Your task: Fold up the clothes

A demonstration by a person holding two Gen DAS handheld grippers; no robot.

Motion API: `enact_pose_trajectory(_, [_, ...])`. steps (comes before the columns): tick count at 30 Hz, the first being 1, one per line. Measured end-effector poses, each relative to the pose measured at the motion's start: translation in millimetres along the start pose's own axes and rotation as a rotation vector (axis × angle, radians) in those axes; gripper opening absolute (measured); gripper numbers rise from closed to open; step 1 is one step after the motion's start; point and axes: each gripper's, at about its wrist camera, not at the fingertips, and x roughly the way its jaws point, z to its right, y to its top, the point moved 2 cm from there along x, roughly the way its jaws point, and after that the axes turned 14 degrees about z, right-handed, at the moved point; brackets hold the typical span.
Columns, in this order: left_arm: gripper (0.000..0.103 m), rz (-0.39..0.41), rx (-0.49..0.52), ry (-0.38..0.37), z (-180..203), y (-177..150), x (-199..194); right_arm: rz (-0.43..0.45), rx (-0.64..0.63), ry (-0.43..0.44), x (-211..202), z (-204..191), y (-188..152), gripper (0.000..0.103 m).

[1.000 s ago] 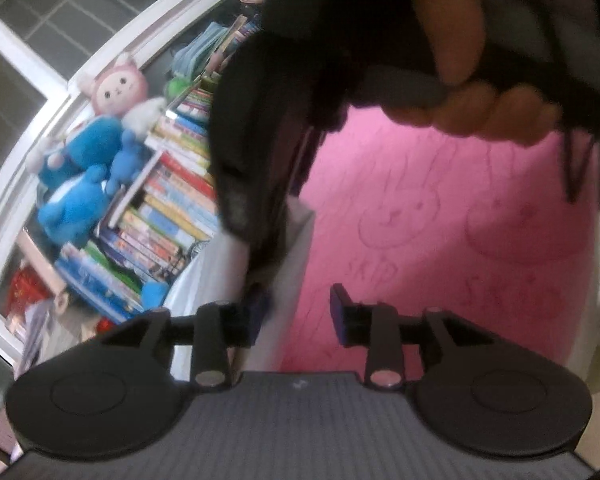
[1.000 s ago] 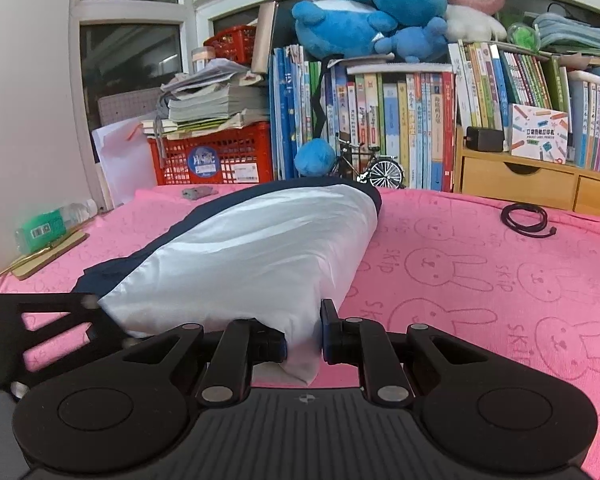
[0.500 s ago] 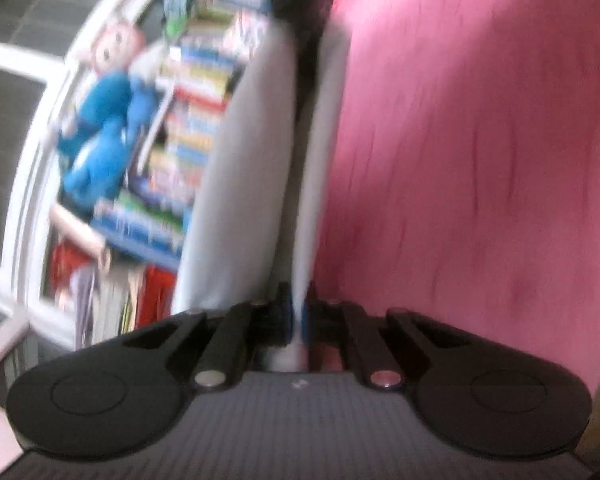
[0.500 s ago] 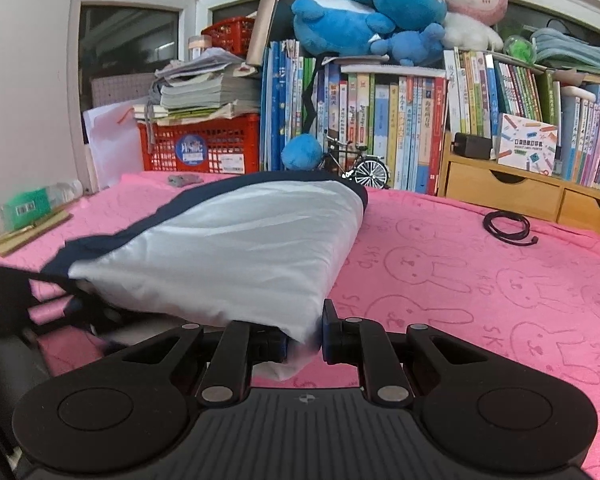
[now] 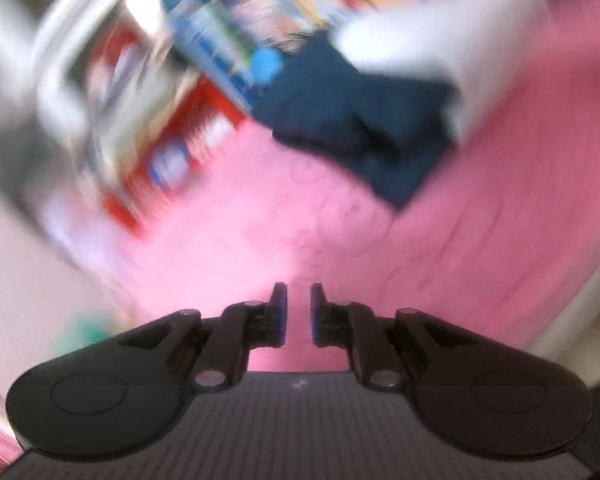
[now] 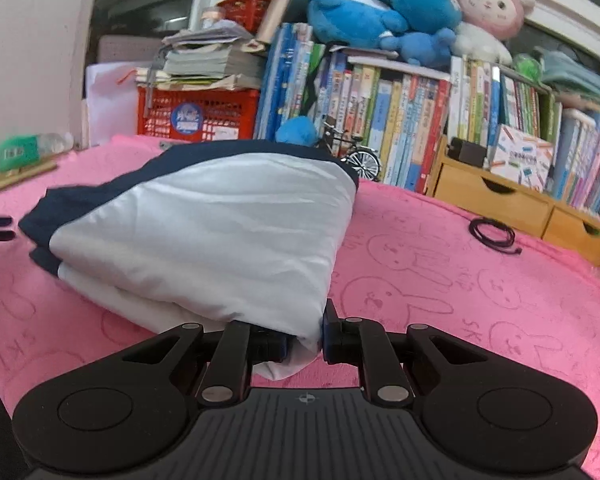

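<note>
Now: left tongs (image 5: 298, 312) opening, empty, off the garment since a moment ago | right tongs (image 6: 305, 334) clamped on white corner of folded garment (image 6: 220, 240) on pink counter (image 6: 460, 280) | fold laid, nearly done

Folded garment (image 6: 220, 232) lies on the cloth-covered table (image 6: 440, 280), left of centre. Cable (image 6: 494, 236) on the table to its right. Crate (image 6: 196, 114) far left, books (image 6: 380, 120) far behind, drawers (image 6: 496, 200) far right. Plush toys (image 6: 400, 12) on top of books.
</note>
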Motion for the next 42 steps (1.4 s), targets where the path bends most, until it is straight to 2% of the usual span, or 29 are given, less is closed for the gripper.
enact_pose_trajectory(2, [0.018, 0.05, -0.226, -0.097, -17, 11, -6, 0.006, -0.038, -0.011, 0, -6, -3, 0.018])
enact_pose_trajectory(5, [0.032, 0.114, -0.515, -0.269, -34, 24, -8, 0.013, -0.092, -0.027, 0, -14, -8, 0.019])
enact_pose_trajectory(7, [0.038, 0.134, -0.615, -0.354, -33, 27, -5, 0.013, -0.116, -0.035, 0, -18, -10, 0.019])
enact_pose_trajectory(9, [0.049, 0.135, -0.712, -0.426, -31, 25, 0, 0.011, -0.118, -0.037, 1, -19, -11, 0.02])
enact_pose_trajectory(10, [0.05, 0.13, -0.766, -0.46, -30, 22, 6, 0.01, -0.115, -0.037, 1, -19, -11, 0.02])
enact_pose_trajectory(11, [0.051, 0.124, -0.815, -0.48, -32, 21, 13, 0.008, -0.113, -0.037, 2, -18, -12, 0.02])
enact_pose_trajectory(15, [0.051, 0.083, -0.972, -0.483, -40, 8, 40, 0.005, -0.118, -0.038, 2, -20, -13, 0.02])
enact_pose_trajectory(18, [0.052, 0.098, -1.068, -0.461, -48, 2, 47, 0.004, -0.121, -0.036, 2, -20, -13, 0.022])
enact_pose_trajectory(20, [0.055, 0.135, -1.076, -0.436, -55, 5, 47, 0.005, -0.13, -0.039, 2, -22, -13, 0.024])
enact_pose_trajectory(23, [0.058, 0.18, -1.061, -0.401, -65, 10, 47, 0.023, -0.191, -0.064, 1, -29, -12, 0.035])
enact_pose_trajectory(25, [0.059, 0.189, -1.051, -0.386, -70, 12, 49, 0.06, -0.28, -0.095, -1, -41, -11, 0.054])
enact_pose_trajectory(27, [0.059, 0.193, -1.028, -0.37, -71, 14, 51, 0.119, -0.39, -0.111, -4, -56, -11, 0.064])
enact_pose_trajectory(33, [0.059, 0.193, -1.062, -0.39, -77, 6, 67, 0.213, -0.596, -0.035, 1, -107, -9, 0.066])
enact_pose_trajectory(37, [0.059, 0.156, -1.039, -0.438, -91, 16, 85, 0.253, -0.694, 0.071, 14, -150, -1, 0.067])
enact_pose_trajectory(40, [0.06, 0.15, -1.017, -0.476, -103, 28, 100, 0.282, -0.766, 0.117, 28, -179, 3, 0.067])
enact_pose_trajectory(42, [0.064, 0.137, -1.021, -0.492, -106, 31, 115, 0.29, -0.788, 0.139, 40, -196, 8, 0.062])
